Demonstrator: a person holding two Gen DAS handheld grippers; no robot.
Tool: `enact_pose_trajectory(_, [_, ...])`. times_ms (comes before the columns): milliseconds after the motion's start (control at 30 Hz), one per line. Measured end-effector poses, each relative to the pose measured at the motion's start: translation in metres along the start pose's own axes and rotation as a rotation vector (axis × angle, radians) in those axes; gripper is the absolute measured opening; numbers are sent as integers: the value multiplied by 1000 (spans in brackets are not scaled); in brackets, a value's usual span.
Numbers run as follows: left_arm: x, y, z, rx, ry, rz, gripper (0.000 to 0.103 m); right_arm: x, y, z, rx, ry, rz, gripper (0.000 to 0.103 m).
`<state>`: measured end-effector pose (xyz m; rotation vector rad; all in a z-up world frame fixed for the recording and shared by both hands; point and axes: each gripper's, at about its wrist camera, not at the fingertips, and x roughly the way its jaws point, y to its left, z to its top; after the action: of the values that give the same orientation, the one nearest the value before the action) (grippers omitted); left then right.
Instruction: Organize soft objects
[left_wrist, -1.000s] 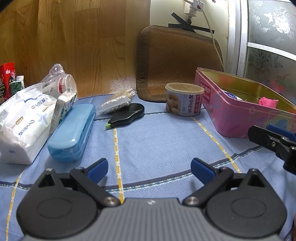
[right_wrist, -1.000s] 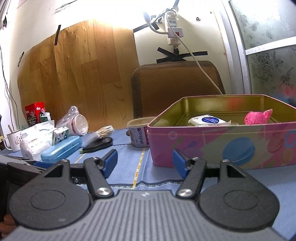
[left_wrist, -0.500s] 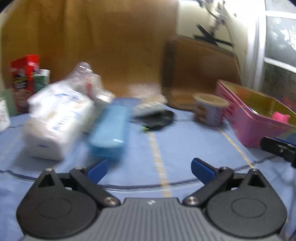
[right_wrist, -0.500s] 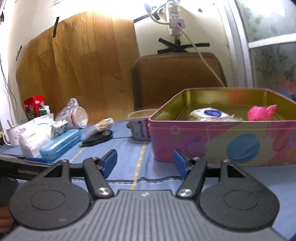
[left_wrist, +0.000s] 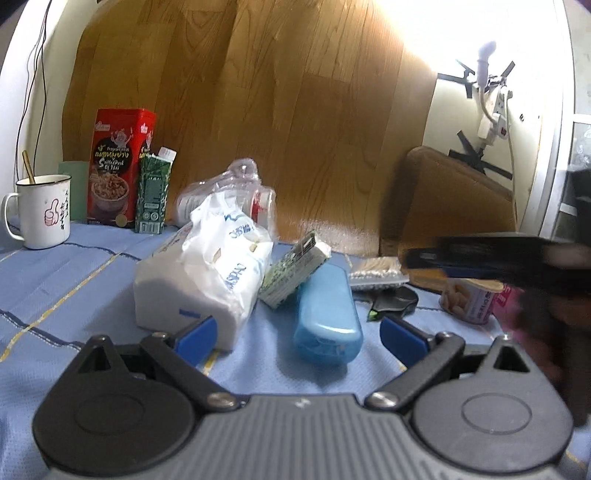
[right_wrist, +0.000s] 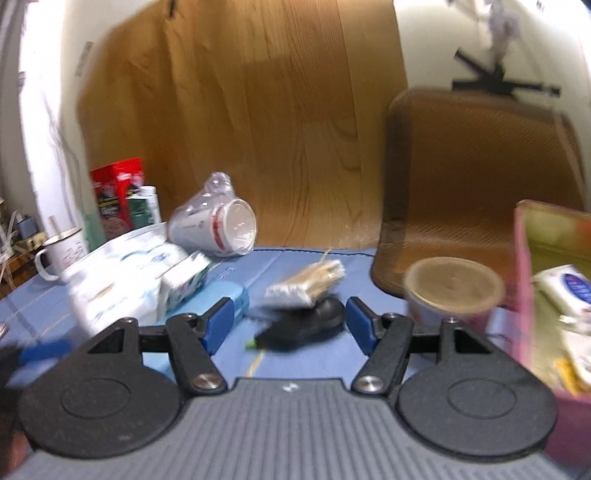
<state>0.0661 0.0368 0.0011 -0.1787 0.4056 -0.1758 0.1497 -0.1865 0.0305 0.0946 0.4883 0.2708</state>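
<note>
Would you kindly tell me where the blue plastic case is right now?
In the left wrist view the blue plastic case lies mid-table on the blue cloth, right of the white tissue pack, with a small green packet leaning on it.

One mug (left_wrist: 38, 210), one tissue pack (left_wrist: 207, 280), one blue case (left_wrist: 327, 314), one tin (right_wrist: 554, 295)

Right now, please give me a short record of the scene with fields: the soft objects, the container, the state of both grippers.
soft pack: white tissue pack lies on the blue cloth, not yet in the tin
small pack: green-patterned packet leans on the blue case
container: pink tin, open, a white pack inside
left gripper: open, empty, faces the tissue pack and case
right gripper: open, empty, blurred view
</note>
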Motion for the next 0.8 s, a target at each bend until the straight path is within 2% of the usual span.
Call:
enact_pose_trajectory(167, [-1, 6, -1, -31, -12, -16, 98, 74, -9, 23, 85, 138, -103, 69])
enact_pose_trajectory(267, [-1, 6, 0, -41, -14, -14, 98, 102, -17, 29, 147, 221, -67, 68])
enact_pose_trajectory(333, [-2, 5, -1, -36, -20, -16, 98, 108, -16, 30, 148, 266, -26, 45])
enact_pose_trajectory(467, [-4, 5, -1, -38, -24, -23, 98, 69, 1, 34, 55, 166, -26, 36])
enact_pose_trajectory(567, [-5, 8, 0, -53, -25, -53, 96, 12, -2, 30, 65, 85, 44, 35])
enact_pose_trajectory(667, [-5, 9, 0, -58, -10, -113, 91, -39, -16, 11, 108, 101, 141, 36])
enact_pose_trajectory(800, [-3, 1, 1, -35, 49, -244, 86, -89, -30, -36, 134, 175, 232, 36])
